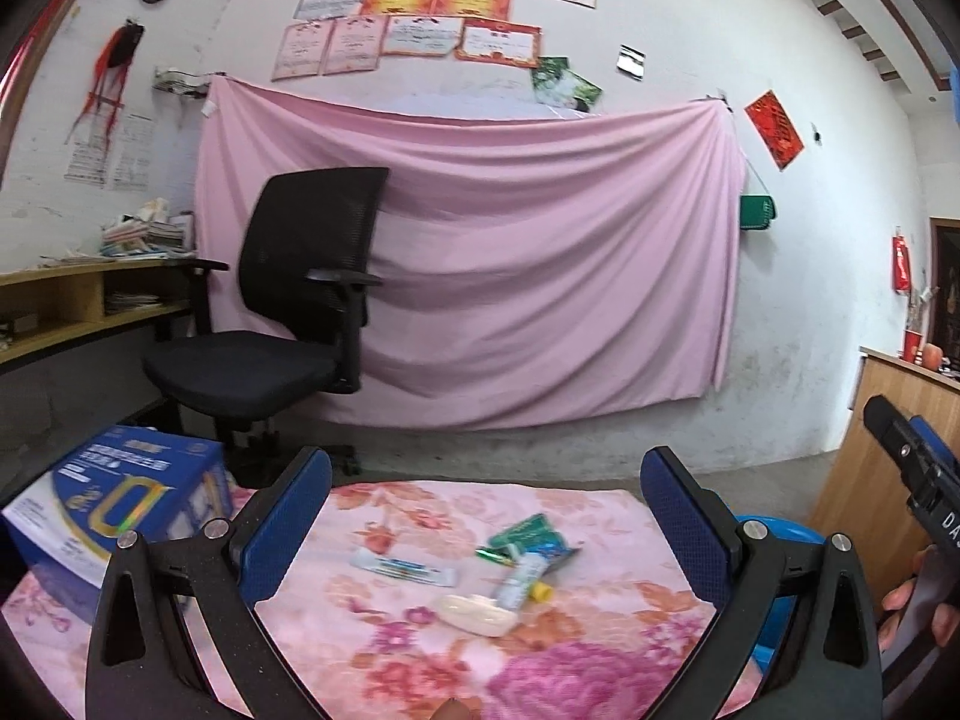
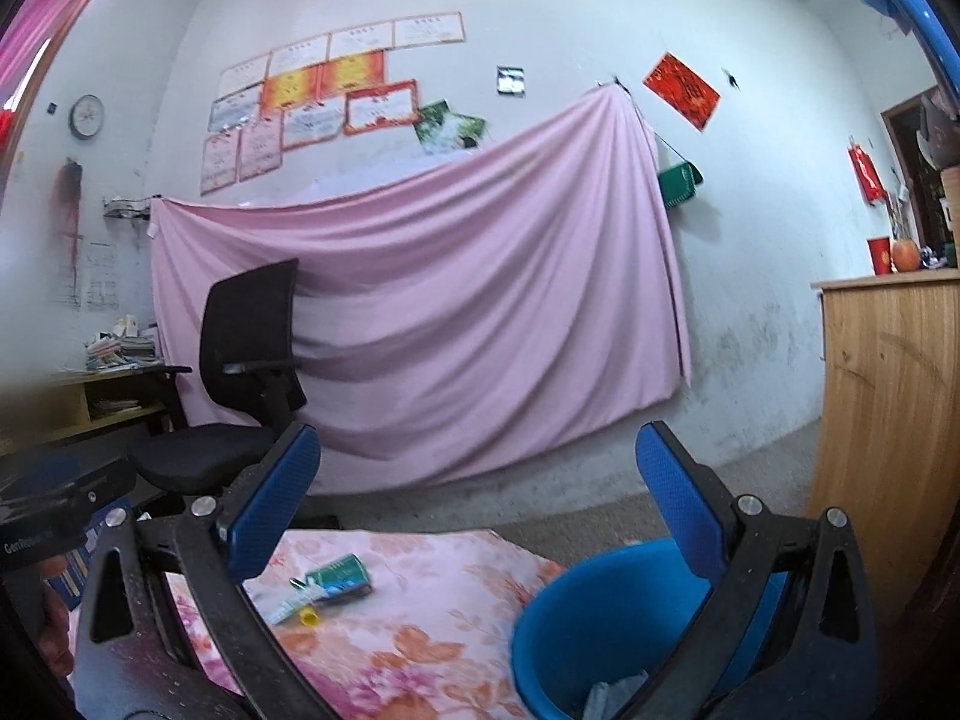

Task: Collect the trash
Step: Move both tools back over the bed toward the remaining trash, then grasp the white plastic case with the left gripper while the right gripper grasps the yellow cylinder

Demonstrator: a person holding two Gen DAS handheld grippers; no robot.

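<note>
Several bits of trash lie on the floral cloth (image 1: 420, 648): a white wrapper strip (image 1: 403, 568), a green packet (image 1: 528, 534), a white tube with a yellow cap (image 1: 521, 581) and a cream soap-like lump (image 1: 475, 614). My left gripper (image 1: 486, 480) stands open above and in front of them, holding nothing. A blue bin (image 2: 600, 618) with crumpled paper (image 2: 615, 696) inside sits to the right of the cloth. My right gripper (image 2: 477, 462) is open over the bin's near side, empty. The green packet (image 2: 339, 575) and tube (image 2: 291, 607) also show in the right wrist view.
A blue carton (image 1: 120, 504) sits at the cloth's left edge. A black office chair (image 1: 282, 312) stands behind, before a pink sheet (image 1: 510, 264) on the wall. A wooden cabinet (image 2: 888, 420) is at the right, a desk shelf (image 1: 72, 300) at the left.
</note>
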